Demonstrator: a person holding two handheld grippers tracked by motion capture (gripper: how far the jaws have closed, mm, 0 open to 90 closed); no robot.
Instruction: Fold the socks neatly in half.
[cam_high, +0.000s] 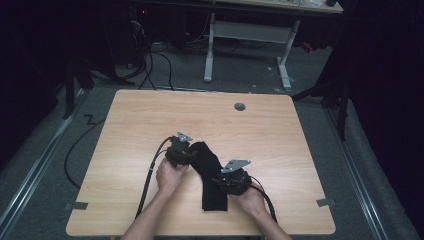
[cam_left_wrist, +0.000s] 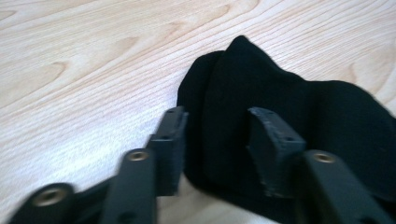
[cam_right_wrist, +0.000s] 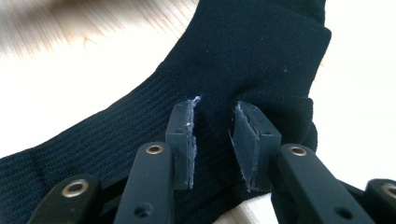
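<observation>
**Kid:** How many things lie on the table (cam_high: 130, 125)?

**Helper:** One dark cloth thing. It looks like a black sock (cam_high: 210, 172). It may be two socks laid one on the other, because the far end shows two edges in the left gripper view, but I cannot tell for sure.

**Kid:** Where is it?

**Helper:** In the near middle of the table, between the two hands. It runs from far left to near right, bent a bit in the middle.

**Kid:** How many grippers?

**Helper:** Two. The left gripper (cam_high: 186, 156) is at the far end of the sock. The right gripper (cam_high: 220, 181) is at the near part, on the sock's right side.

**Kid:** Are the left jaws shut?

**Helper:** They are apart, with a gap. The sock's far end (cam_left_wrist: 243, 93) sits between them. One finger (cam_left_wrist: 170, 140) is at the sock's edge and the other (cam_left_wrist: 273, 144) lies over the cloth. I cannot see them squeeze it.

**Kid:** And the right one?

**Helper:** Its two jaws are apart too, but closer. A ridge of ribbed cloth (cam_right_wrist: 215, 121) stands up between them. The fingers (cam_right_wrist: 183, 140) are right at the cloth, but whether they pinch it I cannot tell.

**Kid:** How many hands?

**Helper:** Two, one on each gripper. There is also one small round hole (cam_high: 240, 106) at the far side of the table.
</observation>
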